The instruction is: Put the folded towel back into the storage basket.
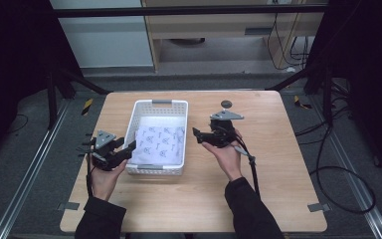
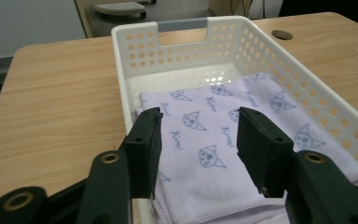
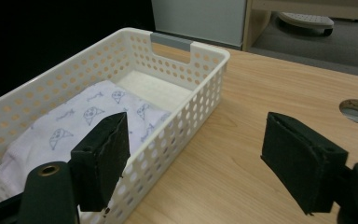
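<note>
Folded cloth (image 1: 159,143), pale lilac with a printed blue pattern, lies flat inside the white perforated basket (image 1: 160,105) on the desk (image 1: 268,164). Left gripper (image 1: 129,148) sits at the basket's near left corner, jaws parted over the cloth and holding nothing. Right gripper (image 1: 196,133) hovers just beside the basket's right wall, jaws wide apart and empty.

place: lab recording rig | black curtains (image 1: 10,59) hanging at both sides | metal rails (image 1: 27,174) running along the grey floor (image 1: 348,194) | cables (image 1: 345,172) trailing over it | hazard tape (image 1: 87,106) marking the floor | table (image 1: 273,164) standing alone between the rails | wooden shelving (image 1: 229,25) standing behind
</note>
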### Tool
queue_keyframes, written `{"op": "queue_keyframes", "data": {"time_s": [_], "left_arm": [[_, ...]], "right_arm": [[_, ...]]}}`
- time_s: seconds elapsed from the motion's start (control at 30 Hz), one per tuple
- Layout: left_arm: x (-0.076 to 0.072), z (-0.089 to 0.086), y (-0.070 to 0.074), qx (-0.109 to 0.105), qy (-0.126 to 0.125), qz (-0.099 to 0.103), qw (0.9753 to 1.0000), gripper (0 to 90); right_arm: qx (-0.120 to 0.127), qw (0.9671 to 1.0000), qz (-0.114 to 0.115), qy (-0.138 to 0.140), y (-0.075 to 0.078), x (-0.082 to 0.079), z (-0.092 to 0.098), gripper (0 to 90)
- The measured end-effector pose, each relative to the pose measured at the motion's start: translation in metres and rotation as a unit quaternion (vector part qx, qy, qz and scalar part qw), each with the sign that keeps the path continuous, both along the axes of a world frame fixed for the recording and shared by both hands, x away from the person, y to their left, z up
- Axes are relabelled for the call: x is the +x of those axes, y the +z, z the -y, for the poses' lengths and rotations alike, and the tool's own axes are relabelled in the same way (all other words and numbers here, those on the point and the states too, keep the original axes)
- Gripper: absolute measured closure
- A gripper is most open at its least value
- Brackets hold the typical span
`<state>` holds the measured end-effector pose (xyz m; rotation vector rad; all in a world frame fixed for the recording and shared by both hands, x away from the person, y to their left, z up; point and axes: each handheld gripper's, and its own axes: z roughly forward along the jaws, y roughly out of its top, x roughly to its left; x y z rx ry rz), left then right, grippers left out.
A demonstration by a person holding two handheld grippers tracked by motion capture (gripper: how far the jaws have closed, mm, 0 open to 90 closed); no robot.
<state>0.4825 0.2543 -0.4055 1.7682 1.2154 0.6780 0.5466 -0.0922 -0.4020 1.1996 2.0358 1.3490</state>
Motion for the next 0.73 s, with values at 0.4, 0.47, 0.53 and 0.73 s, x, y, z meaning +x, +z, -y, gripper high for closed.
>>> {"op": "queue_keyframes", "data": {"time_s": [0.4,0.47,0.53,0.73], "left_arm": [[-0.01,0.0,-0.003,0.012,-0.03,0.018,0.9993,35.8],[-0.013,-0.003,-0.003,0.011,-0.029,0.02,0.9993,34.8],[-0.017,-0.007,-0.003,0.014,-0.028,0.022,0.9993,33.7],[-0.028,-0.024,-0.003,0.02,-0.015,0.025,0.9994,31.4]], "right_arm": [[-0.003,0.9998,-0.019,0.01,-0.011,-0.031,0.064,15.7],[-0.005,0.9998,-0.018,0.004,-0.014,-0.035,0.075,15.6],[-0.001,0.9998,-0.021,-0.001,-0.019,-0.04,0.087,15.6],[0.001,0.9995,-0.026,-0.021,-0.032,-0.054,0.119,15.8]]}}
